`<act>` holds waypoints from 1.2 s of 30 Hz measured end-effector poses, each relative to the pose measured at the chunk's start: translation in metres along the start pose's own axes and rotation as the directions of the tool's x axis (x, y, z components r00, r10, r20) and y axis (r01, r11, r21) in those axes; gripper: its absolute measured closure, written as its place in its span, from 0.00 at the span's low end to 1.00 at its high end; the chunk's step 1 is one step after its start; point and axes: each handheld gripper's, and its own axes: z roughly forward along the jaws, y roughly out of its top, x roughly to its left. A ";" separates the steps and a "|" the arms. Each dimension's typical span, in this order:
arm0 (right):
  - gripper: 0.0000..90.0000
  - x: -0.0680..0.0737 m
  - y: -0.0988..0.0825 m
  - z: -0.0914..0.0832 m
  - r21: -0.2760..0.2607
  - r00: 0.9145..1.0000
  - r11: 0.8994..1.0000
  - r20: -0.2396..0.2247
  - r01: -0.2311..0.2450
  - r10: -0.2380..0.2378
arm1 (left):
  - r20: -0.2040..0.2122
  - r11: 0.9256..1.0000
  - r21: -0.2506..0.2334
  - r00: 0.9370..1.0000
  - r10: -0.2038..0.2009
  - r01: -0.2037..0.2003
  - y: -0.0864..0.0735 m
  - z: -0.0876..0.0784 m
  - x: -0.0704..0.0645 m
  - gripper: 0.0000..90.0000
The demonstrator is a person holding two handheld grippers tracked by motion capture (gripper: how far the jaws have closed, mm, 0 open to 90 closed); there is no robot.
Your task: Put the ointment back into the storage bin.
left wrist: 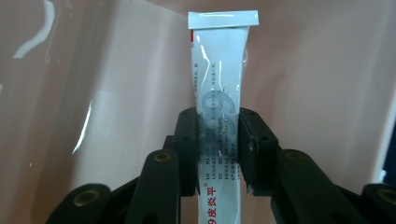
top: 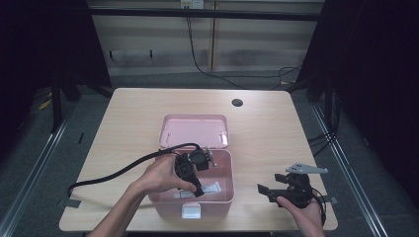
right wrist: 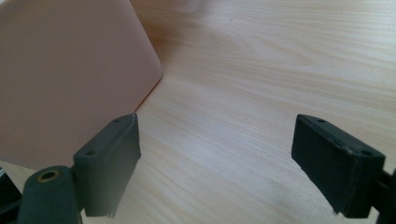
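A pink box (top: pixel 225 170) stands open near the table's front edge, its lid (top: pixel 194 130) hinged back. My left gripper (top: pixel 199 190) reaches down inside the box and is shut on a white ointment tube (left wrist: pixel 218 102) with blue print. The tube's flat crimped end points away from the jaws, close to the box's inner wall (left wrist: pixel 116 93). In the high view the tube (top: pixel 212 187) lies low in the box. My right gripper (top: pixel 264 191) hovers over the table to the right of the box, open, with nothing between its fingers (right wrist: pixel 109 158). The box's outer wall (right wrist: pixel 70 70) lies to its left.
The wooden table (top: pixel 272 133) has a round cable hole (top: pixel 237 102) at the back. A white latch (top: pixel 191 211) sits on the box's front. The left gripper's black cable (top: pixel 113 173) trails across the table's left side. Dark floor and metal rails surround the table.
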 end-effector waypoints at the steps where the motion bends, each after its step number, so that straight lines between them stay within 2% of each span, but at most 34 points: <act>1: 0.17 0.000 0.000 0.000 0.000 1.000 1.000 0.000 0.000 0.000 | 0.010 1.000 -0.008 1.000 -0.003 0.003 -0.001 0.001 0.002 0.79; 2: 0.17 0.000 0.000 0.000 0.001 1.000 1.000 -0.001 0.001 -0.001 | 0.022 1.000 -0.009 1.000 -0.008 0.008 -0.002 0.002 0.004 0.79; 9: 0.17 0.000 0.000 0.001 0.005 1.000 1.000 0.001 -0.004 0.004 | 0.031 0.999 0.000 0.999 -0.041 0.041 -0.014 0.006 0.017 0.79; 17: 0.17 0.000 0.000 0.001 0.006 1.000 1.000 0.001 -0.005 0.005 | 0.044 0.999 0.023 0.999 -0.026 0.025 -0.009 0.013 0.016 0.79; 18: 0.17 0.000 0.000 0.001 0.006 1.000 1.000 0.000 -0.005 0.005 | 0.046 0.999 0.014 0.998 -0.038 0.037 -0.008 0.015 0.015 0.79; 22: 0.17 0.000 0.000 0.001 0.005 1.000 1.000 -0.001 -0.007 0.007 | 0.058 0.999 0.024 0.998 -0.035 0.034 -0.004 0.021 0.015 0.79; 28: 0.17 0.000 0.000 0.001 0.005 1.000 1.000 -0.002 -0.006 0.006 | 0.077 0.997 0.068 0.996 -0.032 0.027 -0.002 0.031 0.017 0.79; 36: 0.17 0.000 0.000 0.001 0.008 1.000 1.000 0.001 -0.003 0.003 | 0.095 0.995 0.093 0.994 -0.050 0.041 -0.001 0.039 0.017 0.78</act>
